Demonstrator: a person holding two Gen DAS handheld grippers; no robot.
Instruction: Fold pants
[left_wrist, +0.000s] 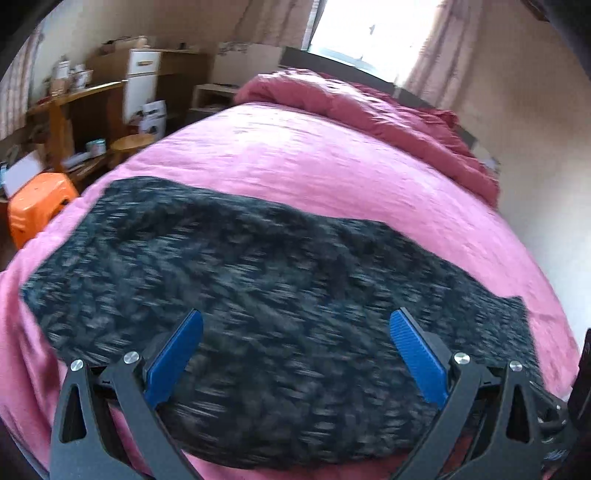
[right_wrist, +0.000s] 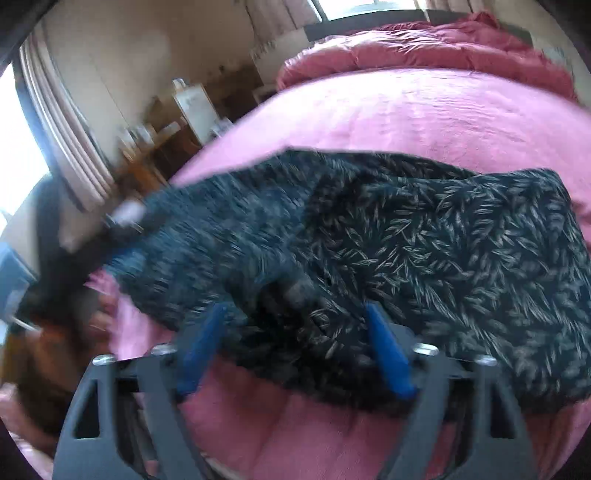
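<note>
Dark leaf-print pants lie stretched across the near part of the pink bed, close to its near edge, with a red quilt bunched at the far end. An orange stool sits off the left edge. The left gripper hovers over the pants, spread wide with nothing between its fingers. The right gripper is spread too, at the pants' near edge where the fabric is folded over.

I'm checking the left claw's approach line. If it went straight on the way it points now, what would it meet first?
Most likely the pants. The left claw is open, and the dark patterned cloth fills the gap between its fingers, spread flat on the pink bed. The picture is blurred, so how far off the cloth lies is unclear.
</note>
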